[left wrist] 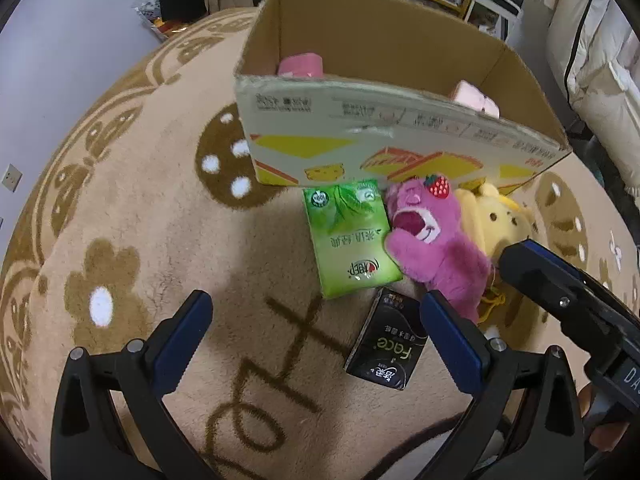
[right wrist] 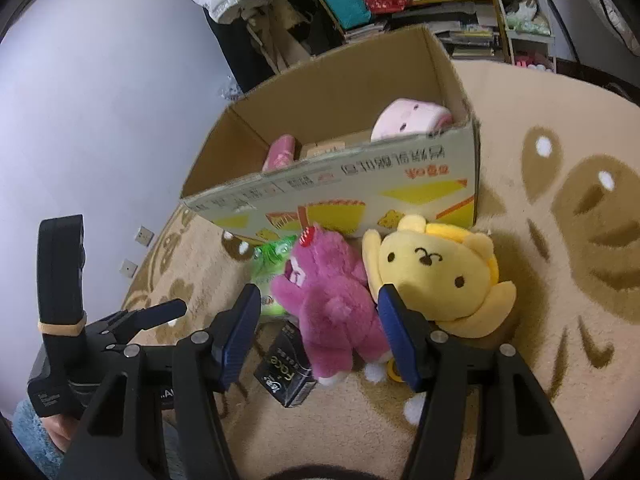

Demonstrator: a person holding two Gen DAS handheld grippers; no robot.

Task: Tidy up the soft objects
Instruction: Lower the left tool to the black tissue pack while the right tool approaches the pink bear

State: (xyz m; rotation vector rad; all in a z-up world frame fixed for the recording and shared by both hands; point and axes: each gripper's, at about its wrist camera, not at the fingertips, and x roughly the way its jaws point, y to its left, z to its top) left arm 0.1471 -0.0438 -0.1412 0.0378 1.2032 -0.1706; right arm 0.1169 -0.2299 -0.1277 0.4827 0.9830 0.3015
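Observation:
A magenta plush bear (left wrist: 436,240) (right wrist: 332,300) lies on the rug in front of an open cardboard box (left wrist: 392,152) (right wrist: 360,184). A yellow plush (left wrist: 500,216) (right wrist: 436,272) lies to its right, a green tissue pack (left wrist: 348,236) (right wrist: 272,264) to its left, a black tissue pack (left wrist: 384,344) (right wrist: 286,372) nearer me. Two pink soft items (left wrist: 300,65) (right wrist: 408,118) lie in the box. My left gripper (left wrist: 316,328) is open and empty over the rug. My right gripper (right wrist: 320,320) is open, its fingers on either side of the magenta bear; it also shows in the left wrist view (left wrist: 532,268).
A round beige rug (left wrist: 160,216) (right wrist: 540,240) with brown patterns covers the floor. Shelves with clutter (right wrist: 460,8) stand behind the box. A white padded item (left wrist: 600,60) is at the far right. A plain wall (right wrist: 100,100) is to the left.

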